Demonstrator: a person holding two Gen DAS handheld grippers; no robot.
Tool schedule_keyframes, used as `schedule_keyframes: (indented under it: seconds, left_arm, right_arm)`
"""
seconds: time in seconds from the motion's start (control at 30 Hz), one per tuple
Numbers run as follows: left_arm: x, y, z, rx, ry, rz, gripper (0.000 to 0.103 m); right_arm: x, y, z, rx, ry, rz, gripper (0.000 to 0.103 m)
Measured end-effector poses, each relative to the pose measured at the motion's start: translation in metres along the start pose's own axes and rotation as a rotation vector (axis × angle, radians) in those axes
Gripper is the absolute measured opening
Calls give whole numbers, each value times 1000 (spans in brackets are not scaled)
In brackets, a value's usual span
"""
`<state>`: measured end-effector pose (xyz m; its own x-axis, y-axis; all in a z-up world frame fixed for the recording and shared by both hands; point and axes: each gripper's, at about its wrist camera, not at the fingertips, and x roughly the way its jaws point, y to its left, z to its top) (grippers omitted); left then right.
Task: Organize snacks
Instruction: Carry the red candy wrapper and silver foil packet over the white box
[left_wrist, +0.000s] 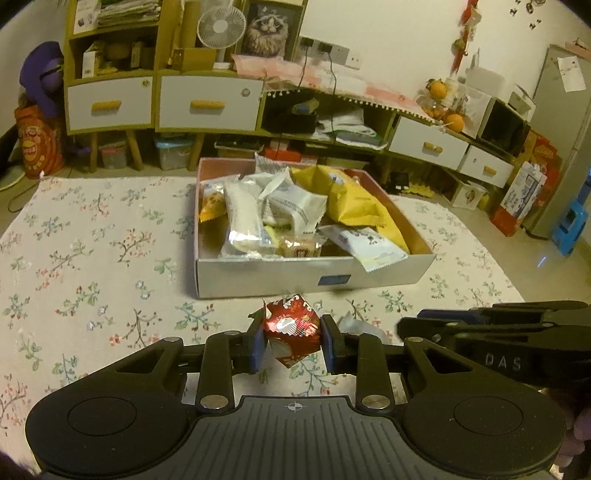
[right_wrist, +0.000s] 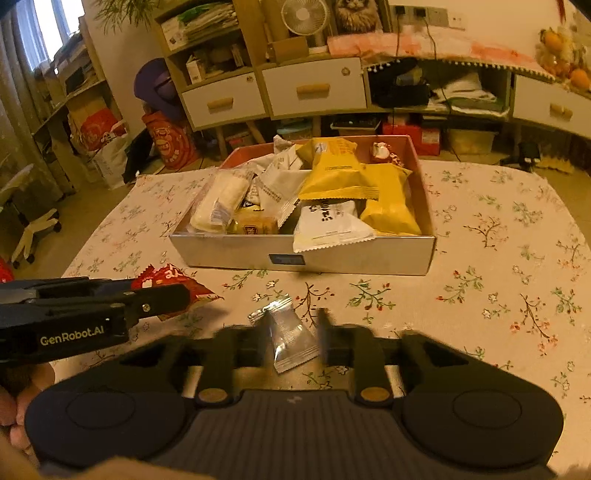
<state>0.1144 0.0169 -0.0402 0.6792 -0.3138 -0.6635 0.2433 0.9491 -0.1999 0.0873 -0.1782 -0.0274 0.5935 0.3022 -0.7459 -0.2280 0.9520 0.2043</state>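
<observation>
A white cardboard box (left_wrist: 258, 278) full of snack packets stands on the flowered tablecloth; it also shows in the right wrist view (right_wrist: 236, 254). My left gripper (left_wrist: 293, 341) is shut on a red snack packet (left_wrist: 291, 325), just in front of the box; the packet also shows in the right wrist view (right_wrist: 162, 277). My right gripper (right_wrist: 291, 341) has its blurred jaws on either side of a small silver packet (right_wrist: 290, 336) lying on the cloth. The silver packet peeks out in the left wrist view (left_wrist: 356, 325).
Yellow bags (right_wrist: 343, 173) and white packets (right_wrist: 328, 225) fill the box. The flowered tablecloth (left_wrist: 92, 258) stretches left and right of it. Low cabinets with drawers (left_wrist: 210, 103) stand behind the table.
</observation>
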Motion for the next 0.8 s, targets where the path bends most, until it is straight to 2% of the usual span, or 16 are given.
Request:
schedule_keyframes:
  seconds: [0.03, 0.07, 0.23, 0.4, 0.53, 0.8]
  left_arm:
    - [1, 0, -1, 0, 5, 2, 27]
    - [2, -1, -1, 3, 11, 6, 27]
    - [8, 2, -3, 2, 38, 24, 27]
    - [12, 7, -5, 1, 50, 30, 27]
    - [13, 9, -5, -2, 56, 35, 27]
    - [8, 10, -4, -7, 48, 31, 28]
  right_arm:
    - [1, 3, 0, -28, -4, -4, 45]
    - [3, 7, -1, -54, -4, -7, 48]
    - [24, 16, -1, -133, 48, -29, 47]
    - [38, 21, -1, -163, 77, -55, 42]
    - [41, 25, -5, -197, 78, -77, 26]
    - [32, 27, -5, -219, 67, -87, 22]
